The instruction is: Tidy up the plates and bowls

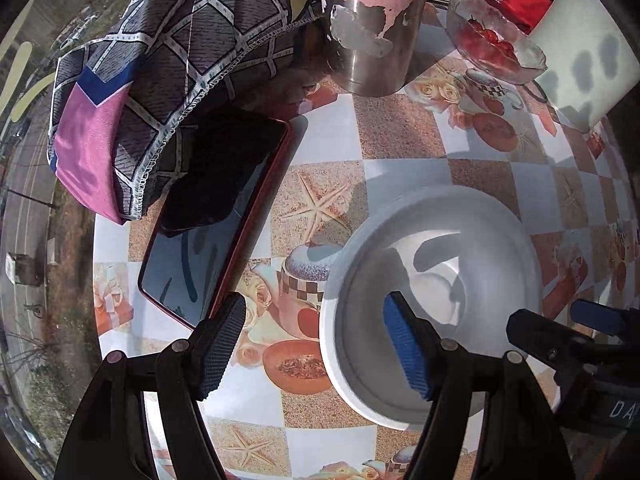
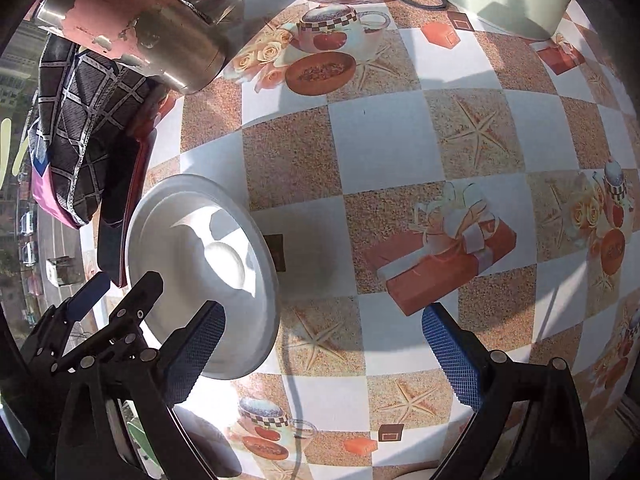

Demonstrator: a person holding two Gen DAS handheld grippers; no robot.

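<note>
Progress: judging from both views, the sorting is barely starting; one white bowl (image 1: 432, 300) is sitting alone on the tablecloth (image 1: 400, 184), nothing stacked.
Left gripper (image 1: 320, 350): fingers are standing spread, straddling the bowl's near-left rim, one pad inside, not pinching.
Right gripper (image 2: 324, 356): fingers are spreading wide over bare cloth just right of the bowl, holding nothing.
Remaining: gripping and placing the bowl; no plates are showing.
Writing: only "DA" is showing on the right gripper's body; the rest is cut off.

Both wrist cameras look steeply down, close over the checked bench (image 1: 400, 136); each catches the same white bowl (image 1: 432, 280), from opposite sides
</note>
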